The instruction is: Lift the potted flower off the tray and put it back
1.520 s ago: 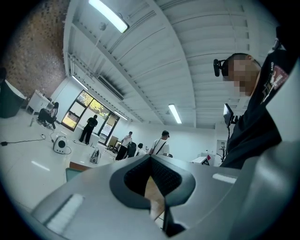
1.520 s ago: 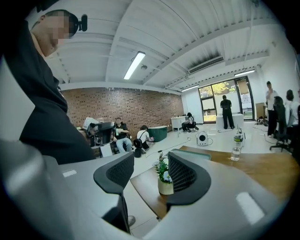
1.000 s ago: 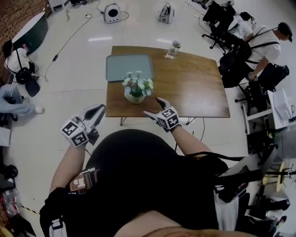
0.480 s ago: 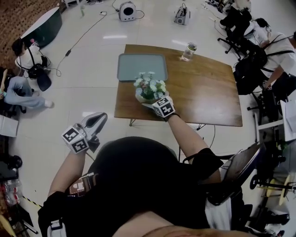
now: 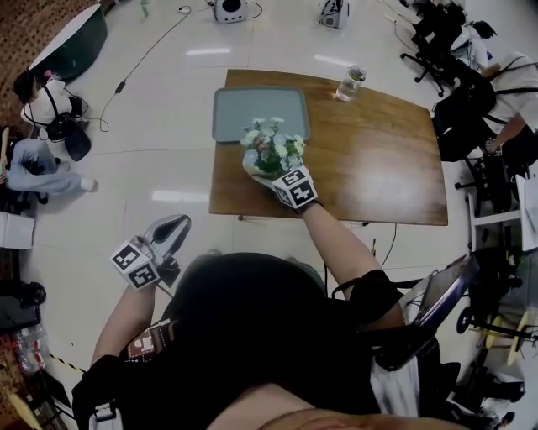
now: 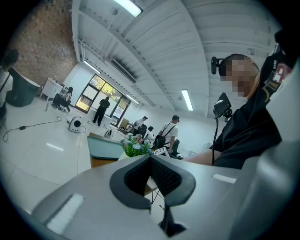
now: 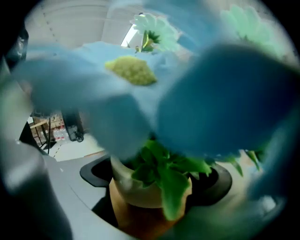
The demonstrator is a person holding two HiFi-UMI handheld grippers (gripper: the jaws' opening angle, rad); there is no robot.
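Observation:
The potted flower (image 5: 271,149), white and pale blue blooms in a cream pot, stands on the wooden table (image 5: 370,159) just in front of the grey tray (image 5: 252,109). My right gripper (image 5: 266,171) reaches over the near edge with the pot (image 7: 140,190) between its jaws. The jaws have just been closing, and the black pads (image 7: 96,172) lie against the pot's sides; blurred blooms fill most of that view. My left gripper (image 5: 178,225) hangs off the table to the left over the floor, with its jaws (image 6: 151,164) together and nothing in them.
A glass jar (image 5: 350,82) stands at the table's far edge. Two devices (image 5: 229,10) with cables sit on the floor beyond. People sit at the left (image 5: 34,159), and people on office chairs (image 5: 471,50) are at the far right.
My right gripper has gone forward from the table's near edge to the pot and now has it between its jaws. The left gripper has sunk slightly.

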